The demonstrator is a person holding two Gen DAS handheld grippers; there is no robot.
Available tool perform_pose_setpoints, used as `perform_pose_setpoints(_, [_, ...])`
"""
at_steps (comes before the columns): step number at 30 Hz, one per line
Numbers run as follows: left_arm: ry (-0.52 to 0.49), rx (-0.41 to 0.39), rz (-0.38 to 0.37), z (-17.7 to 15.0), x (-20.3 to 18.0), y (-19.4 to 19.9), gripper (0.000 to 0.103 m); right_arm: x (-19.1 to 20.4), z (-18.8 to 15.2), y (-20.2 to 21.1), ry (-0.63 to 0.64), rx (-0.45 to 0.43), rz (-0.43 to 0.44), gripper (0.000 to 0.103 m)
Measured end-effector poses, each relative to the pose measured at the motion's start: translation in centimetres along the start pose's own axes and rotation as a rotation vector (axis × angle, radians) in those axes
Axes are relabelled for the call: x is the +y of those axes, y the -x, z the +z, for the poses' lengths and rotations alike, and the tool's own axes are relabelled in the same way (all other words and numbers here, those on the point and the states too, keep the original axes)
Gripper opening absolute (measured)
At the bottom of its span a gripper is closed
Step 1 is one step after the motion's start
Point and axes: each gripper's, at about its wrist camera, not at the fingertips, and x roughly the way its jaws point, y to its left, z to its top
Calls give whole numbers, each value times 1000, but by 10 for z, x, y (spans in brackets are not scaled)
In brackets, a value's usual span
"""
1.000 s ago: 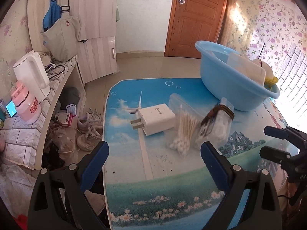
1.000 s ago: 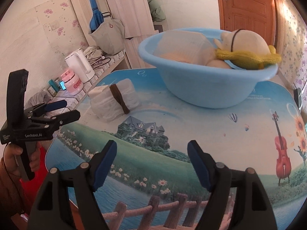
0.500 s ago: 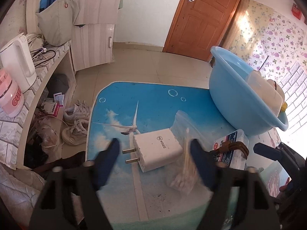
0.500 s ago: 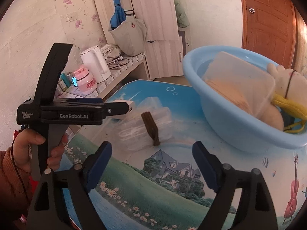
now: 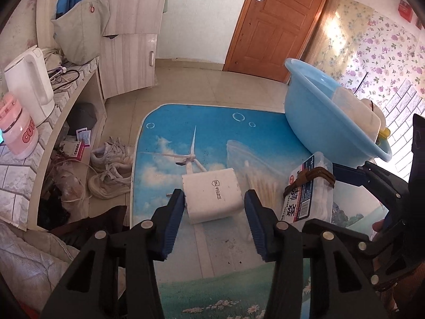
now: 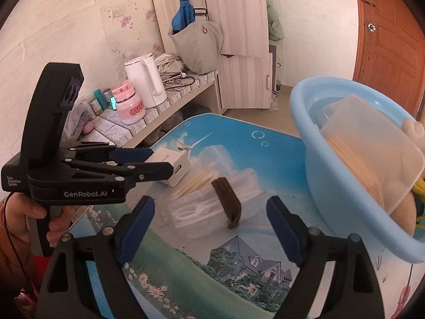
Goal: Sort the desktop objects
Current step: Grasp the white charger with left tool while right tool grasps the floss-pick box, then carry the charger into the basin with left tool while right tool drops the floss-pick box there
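Observation:
A white plug charger (image 5: 212, 196) lies on the picture-printed table (image 5: 212, 138). My left gripper (image 5: 213, 210) straddles it, jaws closing, with the pads at its two sides and a thin gap still showing. The right wrist view shows the same: left gripper (image 6: 162, 162) flanking the charger (image 6: 175, 166). Beside the charger lie a clear bag of cotton swabs (image 5: 261, 183) and a clear labelled box (image 5: 308, 199) with a brown band (image 6: 227, 199) around it. My right gripper (image 6: 209, 210) stands open just in front of that box (image 6: 196, 212), not touching it.
A light blue basin (image 6: 316, 175) holding a clear lidded tub (image 6: 372, 146) and a plush toy stands at the table's far right. To the left, a tiled shelf carries a white kettle (image 5: 29, 85) and a pink jar (image 5: 18, 133). Shoes (image 5: 111, 170) lie on the floor.
My left gripper moved in over the charger and its jaws narrowed around it. My right gripper swung left to the banded box, its jaws a little wider than before.

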Motion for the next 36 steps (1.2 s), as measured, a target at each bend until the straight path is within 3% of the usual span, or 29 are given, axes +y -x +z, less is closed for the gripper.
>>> perform_pose_setpoints(4, [5, -3, 19, -2, 1, 1, 48, 2, 0, -7, 11, 15, -13, 87])
perform_pose_setpoints(9, [8, -22, 66, -1, 7, 3, 85, -4, -5, 0, -38, 5, 43, 83])
perform_pose_setpoints(18, [25, 21, 63, 2, 6, -18, 84, -19, -19, 31, -102, -29, 23, 82])
perform_pose_setpoints(19, [35, 10, 56, 2, 7, -18, 80, -20, -20, 36, -102, -32, 16, 82])
perform_pose_setpoints(20, [43, 7, 40, 1, 8, -18, 62, -21, -22, 40, -100, -36, 10, 82])
perform_pose_setpoints(28, [25, -30, 26, -6, -2, 8, 62, -30, -33, 66, -128, -56, -21, 82])
perform_pose_setpoints(36, [-57, -87, -22, -2, -46, 45, 62, -43, -49, 95, -167, -86, -44, 82])
